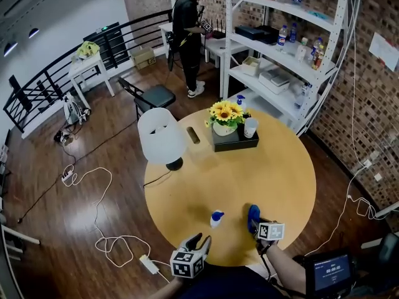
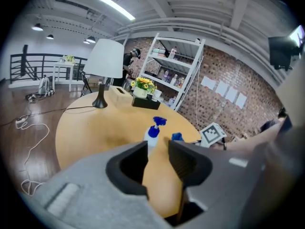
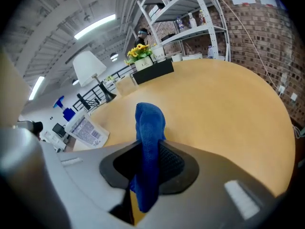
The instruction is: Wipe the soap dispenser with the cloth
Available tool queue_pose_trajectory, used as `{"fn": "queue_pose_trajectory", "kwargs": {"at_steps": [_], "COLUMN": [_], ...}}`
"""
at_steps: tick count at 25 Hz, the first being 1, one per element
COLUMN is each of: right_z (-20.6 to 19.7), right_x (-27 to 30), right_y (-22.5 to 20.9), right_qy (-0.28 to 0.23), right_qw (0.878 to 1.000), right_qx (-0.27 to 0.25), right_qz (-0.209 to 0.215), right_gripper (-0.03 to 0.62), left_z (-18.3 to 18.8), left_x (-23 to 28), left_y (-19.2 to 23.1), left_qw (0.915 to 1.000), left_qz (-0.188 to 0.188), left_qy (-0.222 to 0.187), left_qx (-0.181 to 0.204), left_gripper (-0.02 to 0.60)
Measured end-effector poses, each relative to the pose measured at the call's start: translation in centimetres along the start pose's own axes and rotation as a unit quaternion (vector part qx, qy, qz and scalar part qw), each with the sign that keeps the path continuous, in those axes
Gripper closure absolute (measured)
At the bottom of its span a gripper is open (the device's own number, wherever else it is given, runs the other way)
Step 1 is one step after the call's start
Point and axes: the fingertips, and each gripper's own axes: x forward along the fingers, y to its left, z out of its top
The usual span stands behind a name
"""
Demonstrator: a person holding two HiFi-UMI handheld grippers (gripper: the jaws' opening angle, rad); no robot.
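One cloth [image 3: 149, 123], seemingly clamped in right gripper [image 3: 150, 160], near soap dispenser [image 1: 216, 218].

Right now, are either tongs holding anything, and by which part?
The right tongs pinch the blue cloth around its middle; its top sticks up past them. The left tongs hold nothing.

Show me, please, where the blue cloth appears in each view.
Head view: blue cloth at the near edge of the table, lower right.
Left gripper view: cloth, a small patch just right of the soap dispenser.
Right gripper view: cloth at centre, pinched between the jaws.
Shared landmark: the sunflowers.
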Motion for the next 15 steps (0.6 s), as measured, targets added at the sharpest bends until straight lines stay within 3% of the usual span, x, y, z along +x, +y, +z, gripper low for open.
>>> {"fn": "queue_pose_trajectory", "kwargs": {"at_steps": [4, 8, 11, 15], "right_z": [2.3, 6.2, 8.3, 11.4], "right_x": [-3.2, -7.3, -10.1, -12.2], "right_y": [2.2, 6.1, 8.4, 10.5], "right_qy": [-0.067, -0.149, -0.181, -0.216], "right_qw": [0.996, 0.983, 0.974, 0.963], "right_qx": [0.024, 0.018, 0.001, -0.031], "right_qz": [0.048, 0.109, 0.134, 0.159], "right_gripper": [0.507, 0.507, 0.507, 0.507], "left_z": [-0.4, 0.9, 1.4, 2.4], "left_x": [1.5, 2.3, 2.8, 3.9], "left_y": [0.0, 0.0, 0.1, 0.8], "left_qw": [0.9998, 0.9991, 0.9988, 0.997], "left_qz": [-0.017, -0.036, -0.04, -0.036], "left_qy": [0.007, -0.018, -0.025, -0.036], "left_qx": [0.006, 0.009, 0.013, 0.058], "left_gripper": [0.445, 0.445, 0.445, 0.445]}}
